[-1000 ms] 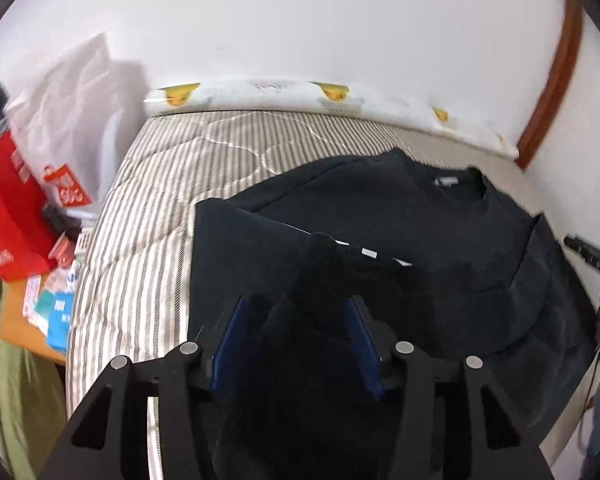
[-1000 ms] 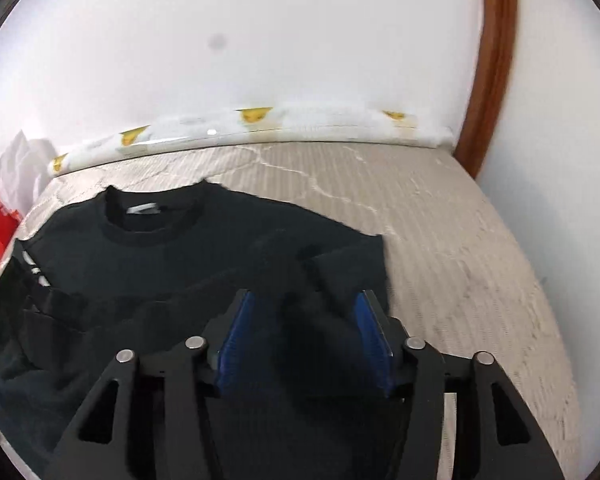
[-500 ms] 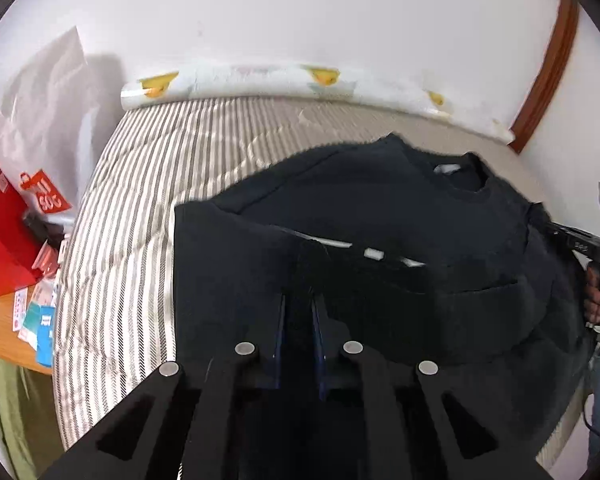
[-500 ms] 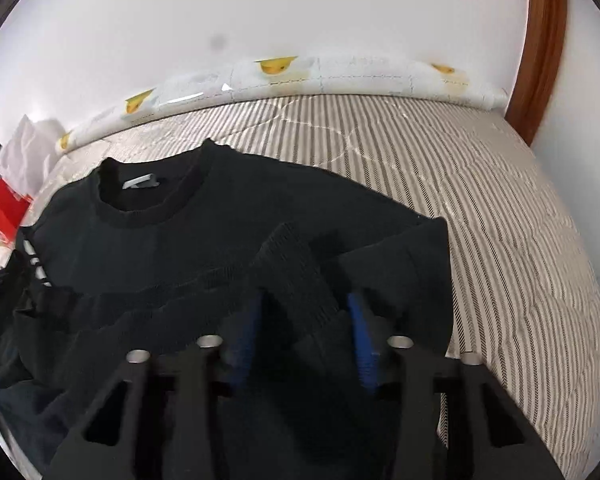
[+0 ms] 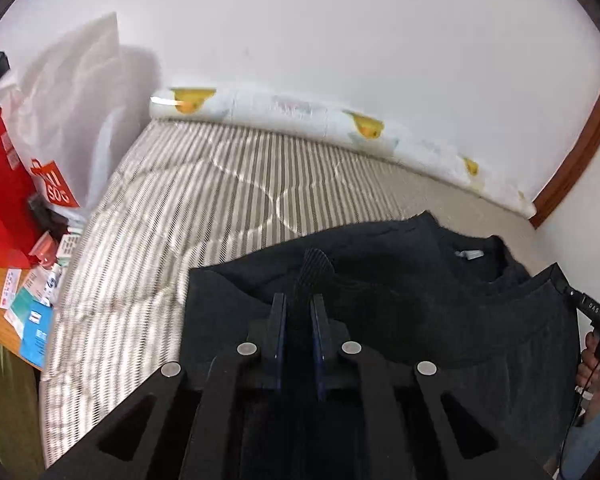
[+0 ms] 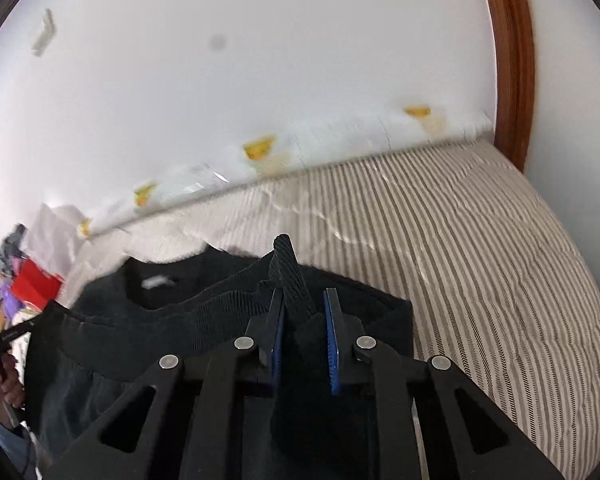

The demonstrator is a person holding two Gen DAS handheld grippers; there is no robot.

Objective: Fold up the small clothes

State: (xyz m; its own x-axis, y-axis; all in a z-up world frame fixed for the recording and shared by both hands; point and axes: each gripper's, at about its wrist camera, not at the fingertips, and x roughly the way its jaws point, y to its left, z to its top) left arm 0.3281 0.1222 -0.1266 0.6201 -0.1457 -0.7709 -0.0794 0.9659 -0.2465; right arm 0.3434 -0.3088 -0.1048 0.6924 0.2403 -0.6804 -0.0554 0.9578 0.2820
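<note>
A black sweater (image 5: 400,292) lies on a striped bed (image 5: 204,200), collar and neck label (image 5: 468,255) toward the wall. My left gripper (image 5: 298,300) is shut on a ribbed fold of its hem, which sticks up past the pads. In the right wrist view the same sweater (image 6: 180,312) shows its label (image 6: 158,281). My right gripper (image 6: 304,292) has its jaws closing on another ribbed piece of hem that stands up between the blue pads. The hem band hangs lifted between the two grippers, over the sweater's body.
A rolled white mat with yellow prints (image 5: 300,112) lines the wall. A white bag (image 5: 72,92), a red bag (image 5: 0,184) and small packets crowd the left bedside. Wooden trim (image 6: 512,60) stands at the right corner. Bare striped bed (image 6: 480,240) lies right of the sweater.
Both grippers went from open around the hem to closed on it. They then carried the hem forward over the sweater's body toward the collar.
</note>
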